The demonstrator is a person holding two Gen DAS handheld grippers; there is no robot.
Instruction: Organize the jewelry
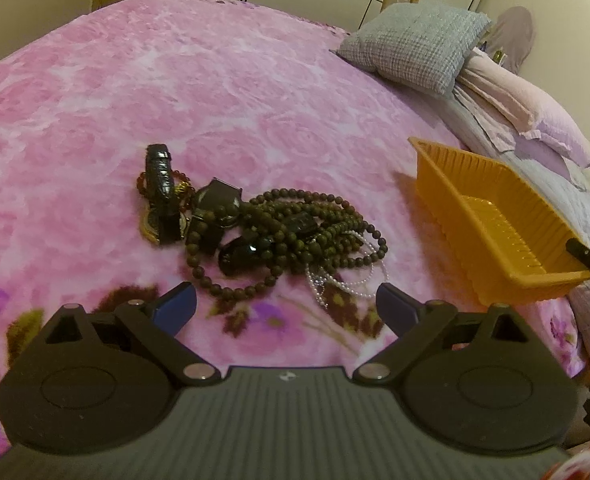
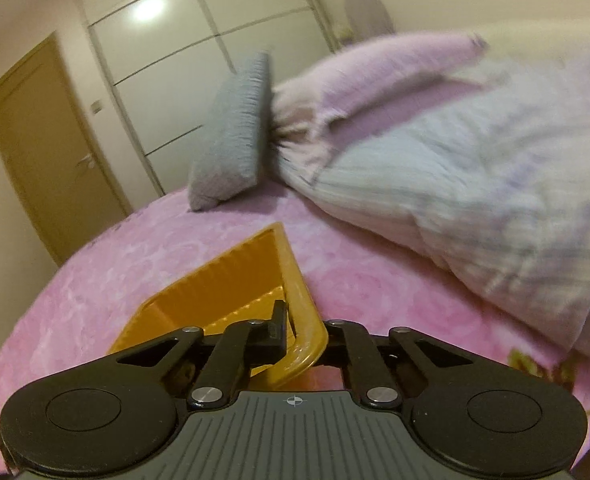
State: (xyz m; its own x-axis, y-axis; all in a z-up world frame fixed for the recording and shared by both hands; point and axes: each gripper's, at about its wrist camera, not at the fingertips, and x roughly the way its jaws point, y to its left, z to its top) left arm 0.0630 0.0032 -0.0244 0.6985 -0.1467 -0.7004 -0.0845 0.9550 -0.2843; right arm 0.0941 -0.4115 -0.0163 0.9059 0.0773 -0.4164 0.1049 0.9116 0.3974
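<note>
A tangle of jewelry lies on the pink floral bedspread (image 1: 135, 80): dark bead necklaces (image 1: 295, 224), a white pearl string (image 1: 355, 280), a black bangle (image 1: 161, 176) and dark watches (image 1: 215, 204). My left gripper (image 1: 285, 306) is open just in front of the pile, touching nothing. An empty orange plastic basket (image 1: 491, 220) sits to the right of the pile. My right gripper (image 2: 301, 330) is shut on the basket's near rim (image 2: 303, 312), one finger inside the wall and one outside. Its dark tip also shows in the left wrist view (image 1: 587, 254).
A grey cushion (image 1: 415, 44) and pink and striped pillows (image 2: 455, 152) lie at the head of the bed beyond the basket. A white wardrobe (image 2: 199, 60) and a door (image 2: 47, 152) stand behind the bed.
</note>
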